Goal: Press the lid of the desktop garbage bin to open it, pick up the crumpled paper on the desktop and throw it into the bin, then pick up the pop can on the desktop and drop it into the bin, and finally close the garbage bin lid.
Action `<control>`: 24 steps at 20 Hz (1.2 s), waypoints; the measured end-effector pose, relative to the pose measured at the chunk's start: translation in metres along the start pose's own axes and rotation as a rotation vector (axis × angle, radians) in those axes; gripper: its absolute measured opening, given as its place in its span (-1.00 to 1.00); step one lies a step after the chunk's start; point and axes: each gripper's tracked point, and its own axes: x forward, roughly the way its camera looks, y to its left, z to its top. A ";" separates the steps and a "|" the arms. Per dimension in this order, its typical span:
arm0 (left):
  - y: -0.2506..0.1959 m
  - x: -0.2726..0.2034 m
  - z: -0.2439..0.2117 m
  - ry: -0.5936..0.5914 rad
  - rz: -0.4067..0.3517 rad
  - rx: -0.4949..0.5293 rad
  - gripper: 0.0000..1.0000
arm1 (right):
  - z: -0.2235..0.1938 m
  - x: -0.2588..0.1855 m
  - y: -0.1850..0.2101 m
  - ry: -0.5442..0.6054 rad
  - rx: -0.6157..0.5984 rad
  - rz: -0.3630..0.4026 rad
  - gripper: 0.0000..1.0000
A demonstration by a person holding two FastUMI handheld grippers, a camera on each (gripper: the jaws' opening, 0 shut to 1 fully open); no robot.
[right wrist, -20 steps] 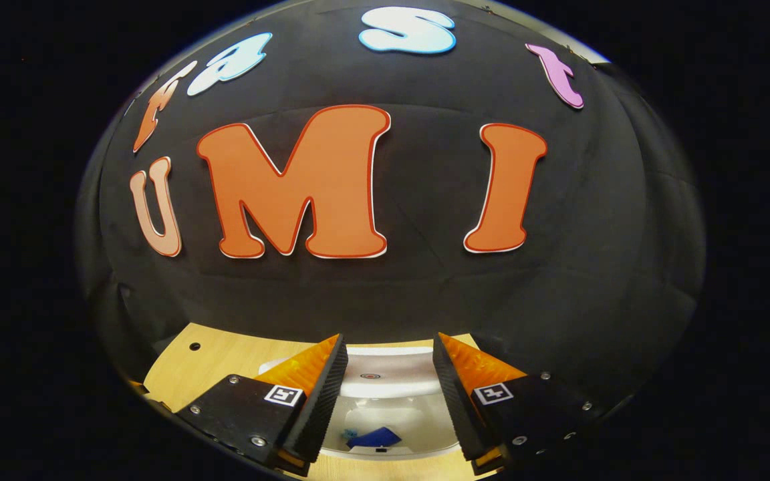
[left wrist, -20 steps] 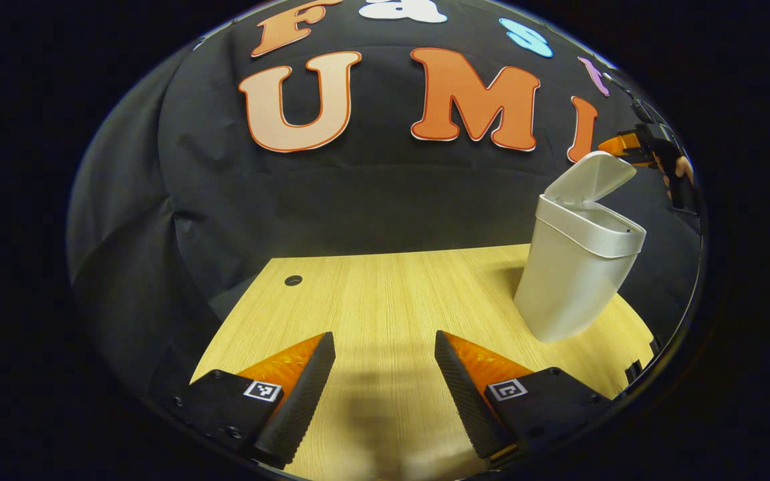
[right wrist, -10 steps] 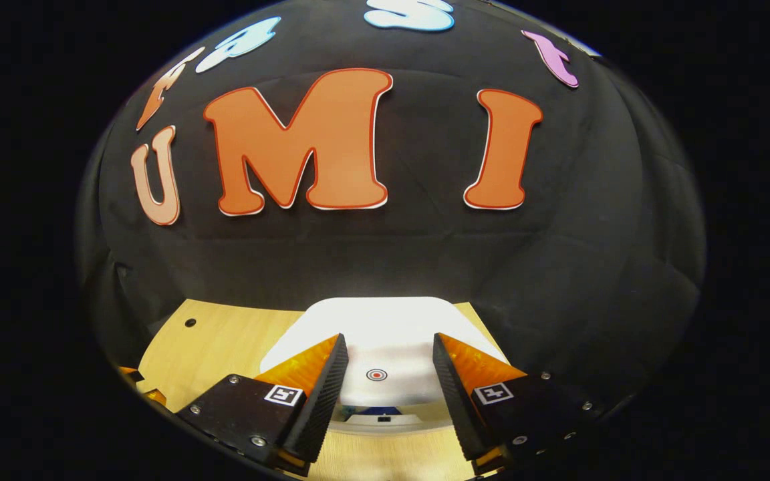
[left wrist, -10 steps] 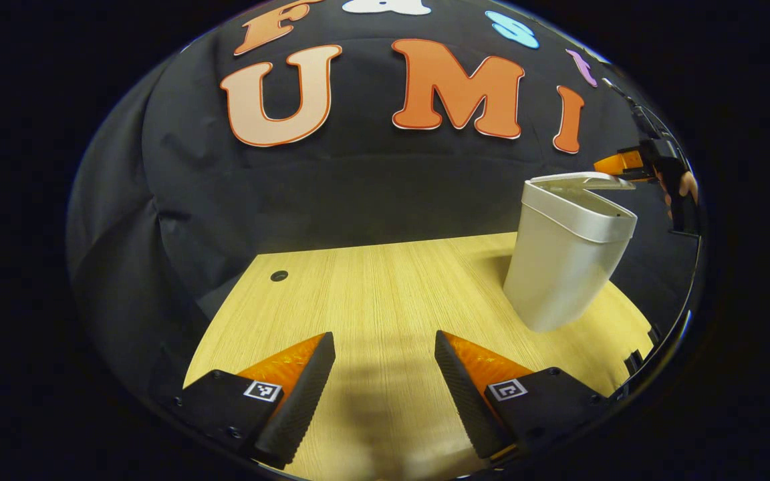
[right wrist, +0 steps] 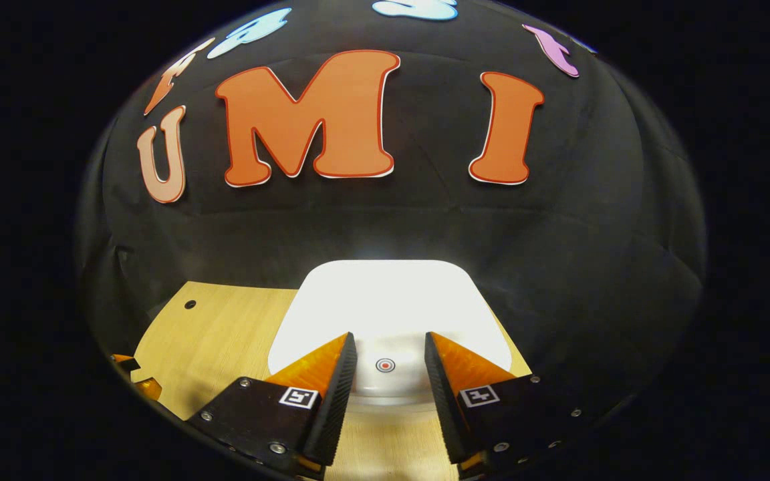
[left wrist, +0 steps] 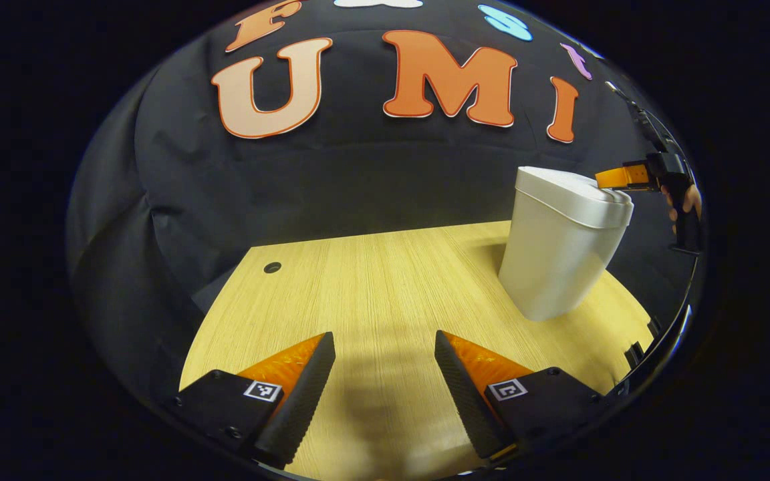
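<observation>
The white garbage bin (left wrist: pixel 562 250) stands at the right of the wooden desktop (left wrist: pixel 371 300), its lid (left wrist: pixel 569 186) lying flat on the rim. In the right gripper view the lid (right wrist: pixel 388 300) fills the lower middle, with a small red ring mark (right wrist: pixel 385 365) near its front edge. My right gripper (right wrist: pixel 390 347) is open and sits right over that front edge, the ring mark between its fingers. From the left gripper view, the right gripper (left wrist: pixel 619 177) rests at the lid's near edge, held by a hand (left wrist: pixel 682 200). My left gripper (left wrist: pixel 383 347) hovers open above the bare desktop.
A small dark hole (left wrist: pixel 272 268) marks the desktop's far left corner, also seen as the hole (right wrist: pixel 189 304) in the right gripper view. Black cloth wall surrounds the desk. The left gripper's tips (right wrist: pixel 132 377) peek in at the lower left of the right gripper view.
The bin lid has swung down from raised to flat on the rim, hiding the blue item inside. The right gripper followed it down and its fingers narrowed slightly. The left gripper drifted back a little.
</observation>
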 end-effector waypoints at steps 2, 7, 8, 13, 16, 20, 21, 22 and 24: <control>-0.008 -0.002 0.000 0.008 -0.013 0.010 0.92 | -0.004 0.001 0.001 -0.003 0.001 0.003 0.11; -0.013 -0.001 0.002 0.004 -0.037 0.042 0.92 | -0.007 -0.004 0.005 -0.039 0.006 0.005 -0.10; -0.014 -0.001 0.003 0.005 -0.042 0.048 0.92 | -0.009 -0.004 0.009 -0.044 0.027 0.018 -0.15; -0.020 0.003 0.007 0.000 -0.064 0.068 0.92 | -0.013 -0.009 0.012 -0.062 0.080 0.034 -0.76; -0.019 0.001 0.011 -0.022 -0.066 0.085 0.93 | -0.010 -0.013 0.012 -0.107 0.062 0.020 -0.75; -0.015 0.000 0.031 -0.081 -0.057 0.091 0.92 | -0.013 -0.021 0.026 -0.110 0.010 0.029 -0.50; -0.009 -0.001 0.037 -0.098 -0.053 0.090 0.92 | -0.014 -0.023 0.026 -0.107 -0.019 0.012 -0.06; -0.006 -0.004 0.044 -0.116 -0.050 0.082 0.92 | -0.012 -0.023 0.026 -0.114 -0.034 -0.006 0.07; -0.003 -0.008 0.053 -0.152 -0.043 0.067 0.92 | -0.013 -0.026 0.031 -0.115 -0.024 -0.016 0.18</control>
